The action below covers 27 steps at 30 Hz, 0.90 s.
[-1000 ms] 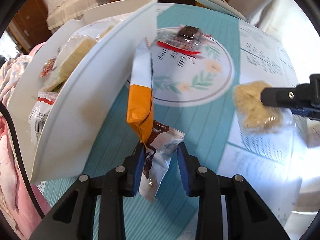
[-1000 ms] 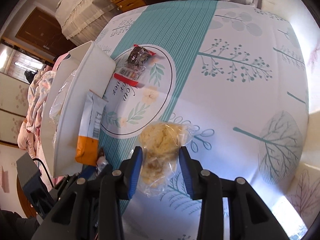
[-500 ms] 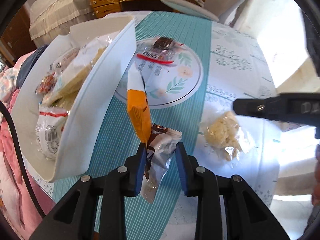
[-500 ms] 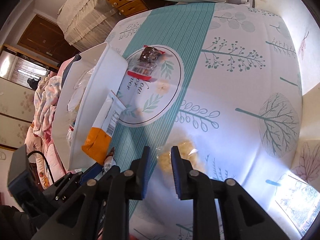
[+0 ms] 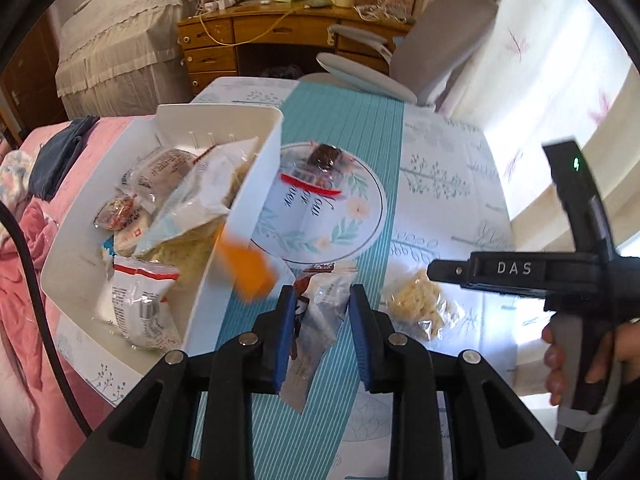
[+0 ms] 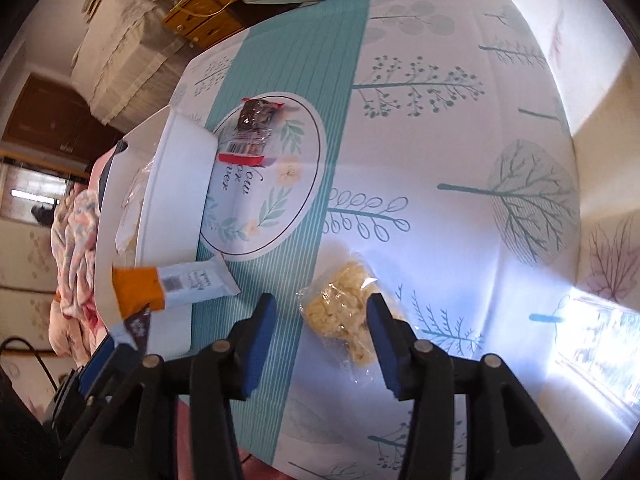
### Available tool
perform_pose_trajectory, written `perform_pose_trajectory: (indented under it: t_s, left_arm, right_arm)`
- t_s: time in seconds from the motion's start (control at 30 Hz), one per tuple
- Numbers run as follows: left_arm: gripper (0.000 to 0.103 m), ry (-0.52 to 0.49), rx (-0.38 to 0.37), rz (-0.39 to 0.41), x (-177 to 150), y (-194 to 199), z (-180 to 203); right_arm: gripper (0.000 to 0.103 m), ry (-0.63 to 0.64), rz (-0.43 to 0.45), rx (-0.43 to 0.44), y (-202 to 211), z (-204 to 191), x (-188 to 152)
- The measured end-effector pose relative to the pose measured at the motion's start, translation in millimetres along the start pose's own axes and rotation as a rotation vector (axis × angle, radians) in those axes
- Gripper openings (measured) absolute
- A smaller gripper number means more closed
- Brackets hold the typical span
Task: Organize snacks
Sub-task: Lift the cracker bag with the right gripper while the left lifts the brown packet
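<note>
Now left gripper [image 5: 322, 300] clamps silver wrapper [image 5: 320, 312]; right gripper [image 6: 320, 316] spread wide, straddling crumbly snack bag [image 6: 344, 312] at tablecloth [image 6: 440, 160] near edge.

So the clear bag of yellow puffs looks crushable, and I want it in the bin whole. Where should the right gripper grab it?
The bag of puffs lies flat on the tablecloth, between the open fingers of the right gripper. Probably best to come straight down and pinch lightly across its narrow middle, or take the loose, crinkled plastic at the near end, so the lumpy pieces are not squeezed.
</note>
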State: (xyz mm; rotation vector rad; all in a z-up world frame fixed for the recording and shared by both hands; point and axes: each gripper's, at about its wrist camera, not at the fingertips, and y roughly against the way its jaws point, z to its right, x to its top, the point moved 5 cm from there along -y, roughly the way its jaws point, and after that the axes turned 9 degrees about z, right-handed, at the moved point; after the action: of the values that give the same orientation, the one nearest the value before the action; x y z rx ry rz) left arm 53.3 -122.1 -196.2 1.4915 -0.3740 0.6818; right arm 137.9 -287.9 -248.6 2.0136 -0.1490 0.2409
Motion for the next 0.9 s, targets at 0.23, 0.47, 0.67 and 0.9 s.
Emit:
perform_pose_trajectory:
  t_s: [0.23, 0.47, 0.67, 0.9]
  left_arm:
    - [0.022, 0.047, -0.036, 0.001, 3.9, 8.4, -25.6]
    - [0.022, 0.038, -0.146, -0.018, 9.2, 18.8, -44.8]
    - [0.025, 0.065, -0.249, -0.150, -0.3, 3.4, -54.9]
    - [0.032, 0.052, -0.232, -0.199, -10.7, -12.6, -50.1]
  right_arm:
    - [0.066, -0.115, -0.049, -0.070, -17.0, 8.7, -12.6]
    - [0.072, -0.150, -0.074, -0.248, -38.3, 9.9, -28.5]
    - [0.079, -0.118, -0.046, -0.314, -48.3, 1.7, -30.2]
    - [0.082, -0.042, -0.017, -0.348, -55.9, -8.3, -34.9]
